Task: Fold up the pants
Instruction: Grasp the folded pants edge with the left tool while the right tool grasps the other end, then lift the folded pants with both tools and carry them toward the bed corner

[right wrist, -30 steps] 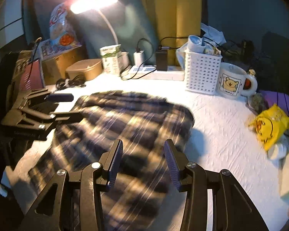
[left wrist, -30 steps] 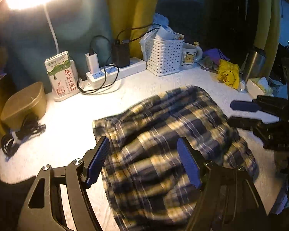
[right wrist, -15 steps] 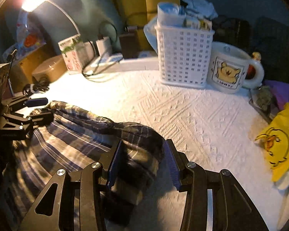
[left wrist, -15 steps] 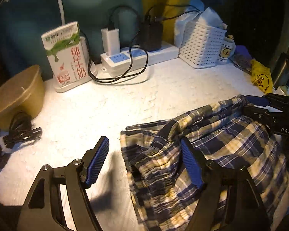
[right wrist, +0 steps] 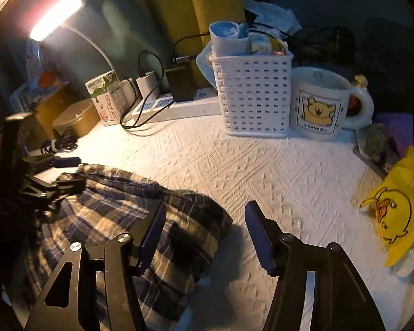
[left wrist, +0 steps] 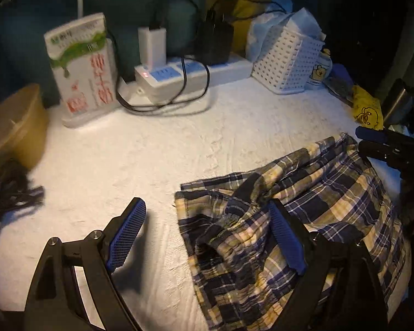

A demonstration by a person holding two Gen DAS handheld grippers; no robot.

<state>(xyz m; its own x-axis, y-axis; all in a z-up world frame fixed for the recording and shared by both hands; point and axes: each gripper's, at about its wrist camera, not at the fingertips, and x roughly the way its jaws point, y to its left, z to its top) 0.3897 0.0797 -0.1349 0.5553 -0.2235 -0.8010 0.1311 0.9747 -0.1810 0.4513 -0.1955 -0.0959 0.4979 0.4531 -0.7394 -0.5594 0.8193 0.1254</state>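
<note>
The plaid pants (left wrist: 331, 204) lie bunched and folded over on the white textured table cover (left wrist: 179, 149). My left gripper (left wrist: 207, 234) hangs over their left edge with its jaws opening. The gathered waistband lies between them beside the right pad, and neither pad presses it. In the right wrist view the pants (right wrist: 118, 215) fill the lower left. My right gripper (right wrist: 205, 237) stands over their right corner, jaws opening, and the cloth rests loose by the left finger. Each gripper also shows in the other's view: the right gripper (left wrist: 372, 140) and the left gripper (right wrist: 66, 173).
Along the back stand a milk carton (left wrist: 82, 69), a power strip (left wrist: 185, 77) with chargers and cables, a white basket (right wrist: 251, 93) and a bear mug (right wrist: 320, 104). A yellow duck bag (right wrist: 394, 215) lies right. A brown box (left wrist: 11, 121) and black cable (left wrist: 13, 187) sit left.
The spread-out pants have been drawn into a smaller folded heap. Both grippers moved with the cloth, then widened their jaws. The right one has let go of the fold it pinched.
</note>
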